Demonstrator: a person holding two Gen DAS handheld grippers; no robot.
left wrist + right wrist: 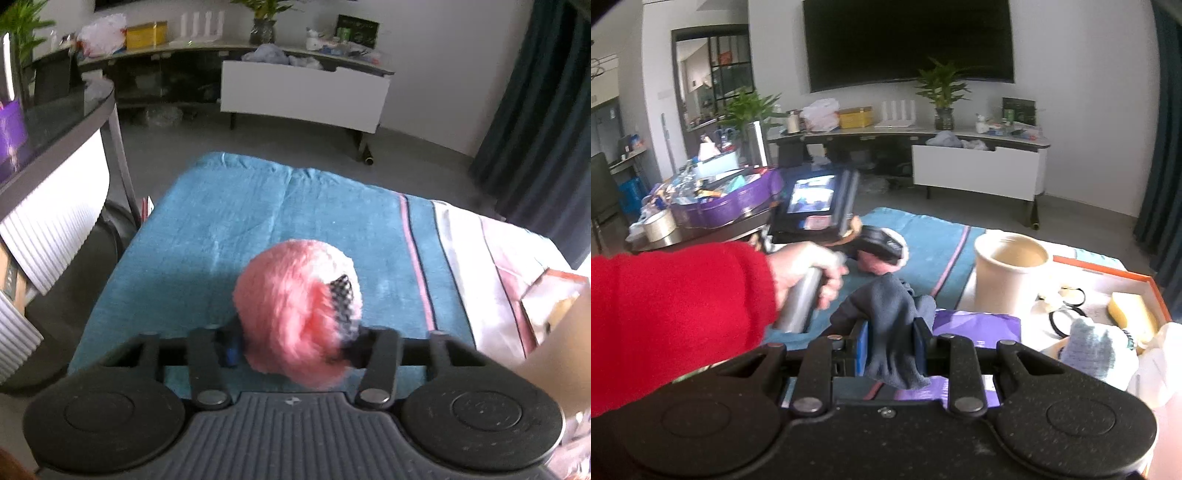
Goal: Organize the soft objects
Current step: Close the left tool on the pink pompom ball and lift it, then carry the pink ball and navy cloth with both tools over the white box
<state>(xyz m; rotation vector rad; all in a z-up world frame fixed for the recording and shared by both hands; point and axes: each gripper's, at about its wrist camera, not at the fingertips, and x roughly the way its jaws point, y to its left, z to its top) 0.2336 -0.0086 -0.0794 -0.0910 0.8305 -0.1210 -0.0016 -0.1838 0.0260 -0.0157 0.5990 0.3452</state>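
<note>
The left gripper (295, 347) clamps the pink pompom (297, 310) over the teal towel (229, 229); the right gripper (891, 345) pinches a dark sock (890, 317), with the cream pot (1010, 273) far-right of it, nearer this hand

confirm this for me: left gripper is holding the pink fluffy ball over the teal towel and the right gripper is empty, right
Not quite. The right gripper is not empty: in the right wrist view its jaws are closed on a dark grey sock. The rest holds: the left gripper holds the pink fluffy ball over the teal towel.
</note>
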